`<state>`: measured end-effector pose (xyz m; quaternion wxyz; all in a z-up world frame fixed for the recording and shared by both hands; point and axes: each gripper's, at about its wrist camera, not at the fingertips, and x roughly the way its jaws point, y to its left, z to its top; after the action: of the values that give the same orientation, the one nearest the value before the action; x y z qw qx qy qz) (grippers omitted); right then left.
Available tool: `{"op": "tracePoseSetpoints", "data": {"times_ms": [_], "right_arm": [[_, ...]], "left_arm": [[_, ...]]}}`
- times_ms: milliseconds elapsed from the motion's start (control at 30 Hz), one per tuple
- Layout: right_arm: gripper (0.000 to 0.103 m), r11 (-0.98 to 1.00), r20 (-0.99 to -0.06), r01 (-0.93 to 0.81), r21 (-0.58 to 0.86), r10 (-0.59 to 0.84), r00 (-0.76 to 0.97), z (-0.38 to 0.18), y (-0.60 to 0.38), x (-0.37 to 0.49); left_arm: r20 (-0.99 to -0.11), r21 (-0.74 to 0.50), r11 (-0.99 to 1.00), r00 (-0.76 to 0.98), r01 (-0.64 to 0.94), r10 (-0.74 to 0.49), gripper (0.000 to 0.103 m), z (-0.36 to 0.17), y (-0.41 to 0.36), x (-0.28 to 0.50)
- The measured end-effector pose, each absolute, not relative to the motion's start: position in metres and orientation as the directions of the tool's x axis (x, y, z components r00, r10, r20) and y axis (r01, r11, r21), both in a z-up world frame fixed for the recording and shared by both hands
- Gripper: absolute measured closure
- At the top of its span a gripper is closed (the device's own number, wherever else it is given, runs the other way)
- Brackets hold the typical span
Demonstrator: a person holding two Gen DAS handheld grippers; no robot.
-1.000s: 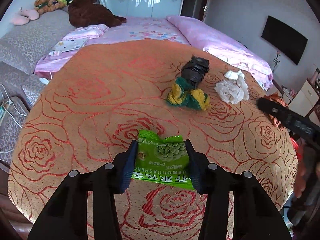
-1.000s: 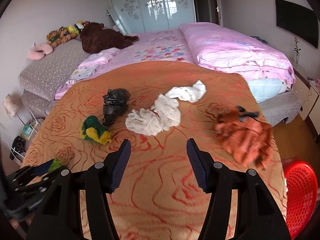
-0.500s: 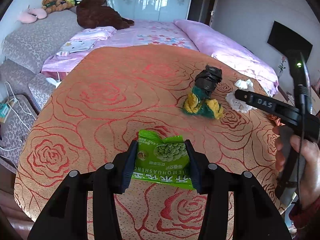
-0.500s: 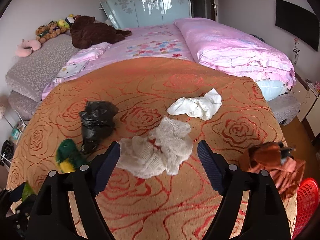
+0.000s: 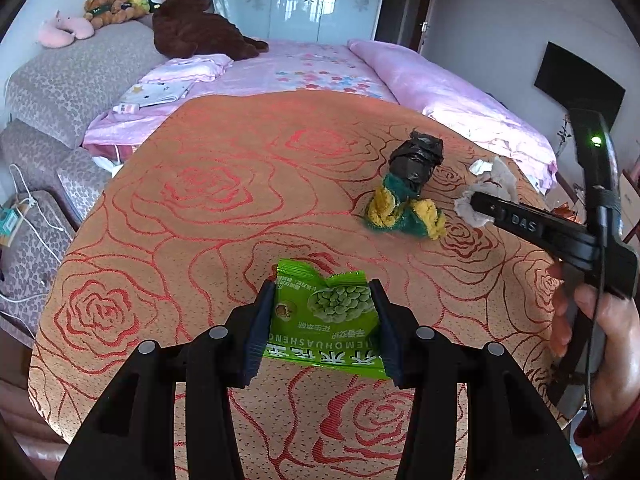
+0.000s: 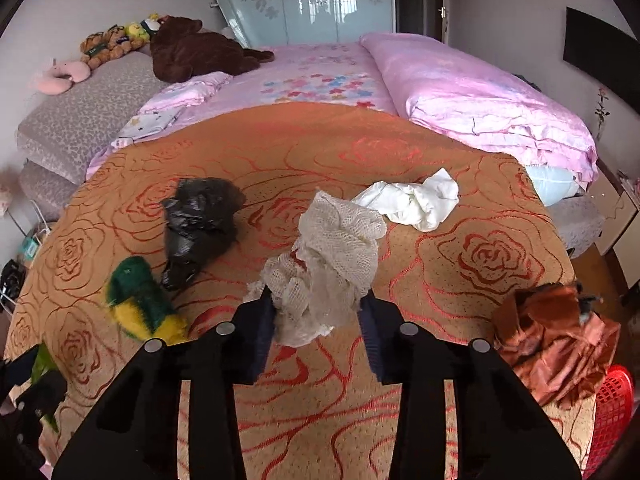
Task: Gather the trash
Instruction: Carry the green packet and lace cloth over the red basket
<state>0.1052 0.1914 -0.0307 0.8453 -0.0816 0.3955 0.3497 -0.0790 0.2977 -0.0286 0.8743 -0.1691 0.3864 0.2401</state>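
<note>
Low in the left wrist view, the left gripper [image 5: 324, 320] is pinching a green snack packet [image 5: 326, 322] between its pads, lifted just over the orange rose bedspread [image 5: 208, 208]. In the right wrist view, the right gripper [image 6: 318, 314] is closing its jaws around a wad of white netting [image 6: 326, 268] at frame centre; the pads seem to be pressing into it. So the pickup step is under way, and next both loads likely need carrying to the red basket [image 6: 614, 408], cut off at the lower right. A black bag [image 6: 200, 224], a green-and-yellow cloth [image 6: 140, 300], a white rag [image 6: 416, 200] and a rust-brown heap [image 6: 556, 332] are waiting; whether the heap is trash is unclear.
</note>
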Motion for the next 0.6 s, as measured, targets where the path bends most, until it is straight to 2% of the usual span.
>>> {"op": "tracePoseSetpoints", "data": {"times_ms": [333,600], "right_arm": [[0.067,0.749,-0.663,-0.636,0.186,0.573,0.482,-0.006,0.135,0.079],[0.067,0.78,-0.598,-0.588,0.215,0.581,0.551,0.024,0.078,0.07]], "left_arm": [[-0.741,-0.106,0.843,0.607,-0.527,0.286,0.058,-0.022,0.286,-0.073],[-0.691,-0.076,0.878,0.66,-0.472,0.295,0.058,0.007,0.264,-0.05]]}}
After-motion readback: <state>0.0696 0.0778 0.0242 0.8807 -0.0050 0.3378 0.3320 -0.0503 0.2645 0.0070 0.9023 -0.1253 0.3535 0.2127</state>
